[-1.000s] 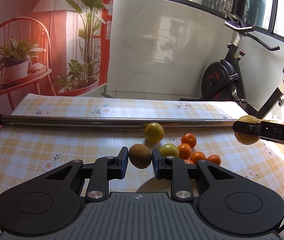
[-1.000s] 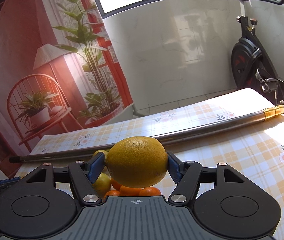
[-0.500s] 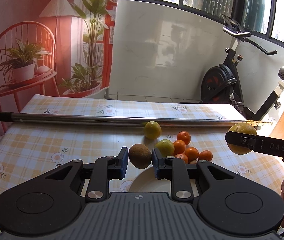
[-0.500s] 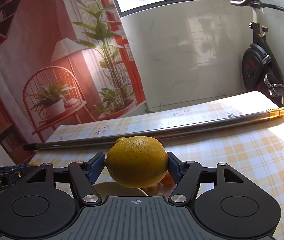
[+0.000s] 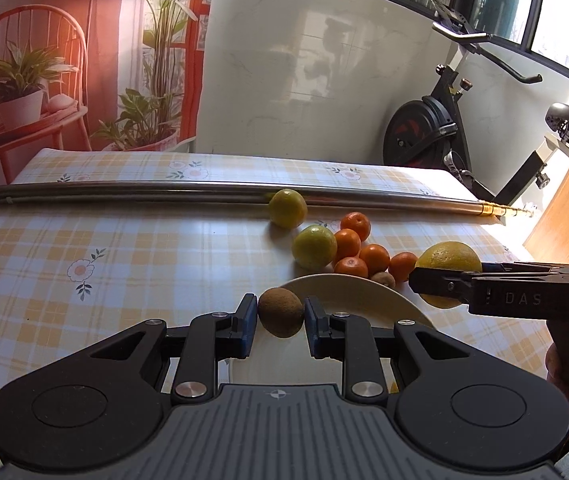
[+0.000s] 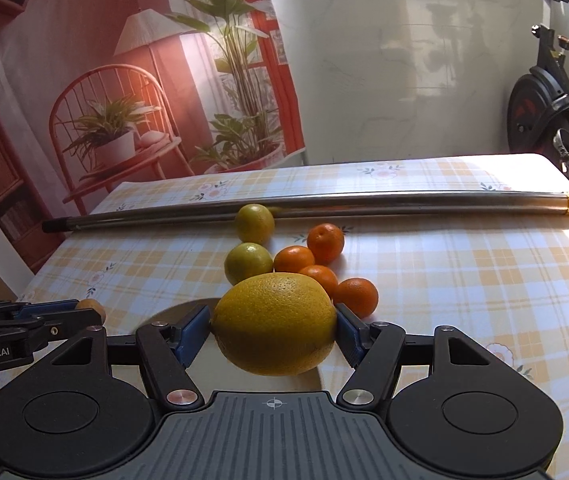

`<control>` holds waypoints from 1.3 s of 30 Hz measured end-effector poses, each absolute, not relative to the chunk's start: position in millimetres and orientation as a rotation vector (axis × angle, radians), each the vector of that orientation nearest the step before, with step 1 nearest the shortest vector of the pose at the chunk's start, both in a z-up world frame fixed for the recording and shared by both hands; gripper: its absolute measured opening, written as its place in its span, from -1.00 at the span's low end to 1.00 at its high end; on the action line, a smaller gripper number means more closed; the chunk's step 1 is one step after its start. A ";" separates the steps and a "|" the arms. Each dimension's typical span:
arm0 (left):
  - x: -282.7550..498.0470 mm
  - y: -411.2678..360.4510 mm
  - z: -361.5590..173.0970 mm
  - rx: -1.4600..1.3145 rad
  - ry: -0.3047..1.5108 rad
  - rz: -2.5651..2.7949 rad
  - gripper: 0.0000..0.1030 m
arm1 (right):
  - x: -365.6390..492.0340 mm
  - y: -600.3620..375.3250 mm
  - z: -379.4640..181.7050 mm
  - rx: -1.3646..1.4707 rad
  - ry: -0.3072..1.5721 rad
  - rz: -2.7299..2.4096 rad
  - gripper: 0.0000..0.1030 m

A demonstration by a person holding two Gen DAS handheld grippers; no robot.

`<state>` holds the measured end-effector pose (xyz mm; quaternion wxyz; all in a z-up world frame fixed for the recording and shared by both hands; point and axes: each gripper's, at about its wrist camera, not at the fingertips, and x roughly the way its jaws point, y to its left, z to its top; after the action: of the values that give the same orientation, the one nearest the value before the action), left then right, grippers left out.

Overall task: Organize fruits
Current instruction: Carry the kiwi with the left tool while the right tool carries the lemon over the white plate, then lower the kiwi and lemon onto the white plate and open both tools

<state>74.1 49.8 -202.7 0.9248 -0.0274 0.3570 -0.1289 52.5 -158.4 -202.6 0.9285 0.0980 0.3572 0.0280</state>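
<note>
The left tool grips a brown kiwi between its blue pads, held over the near rim of a white plate. To its right, the right tool is clamped on a large yellow orange, also above the plate. Ahead of both tools, small tangerines and two yellow-green fruits lie on the checked tabletop, before a metal pole.

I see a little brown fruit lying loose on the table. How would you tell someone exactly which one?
Find the white plate on the checked tablecloth. At its far rim, by the small oranges, lies the loose kiwi: the only brown, fuzzy fruit on the cloth, smaller than its neighbours.
</note>
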 end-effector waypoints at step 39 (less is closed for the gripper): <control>70.3 39.5 -248.8 0.049 0.880 -0.272 -0.47 | 71.7 -135.4 -241.4 0.141 0.947 0.114 0.24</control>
<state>70.3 39.5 -248.8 0.8956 0.0238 0.4245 -0.1310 71.7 -135.4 -241.4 0.8859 0.0678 0.4555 0.0550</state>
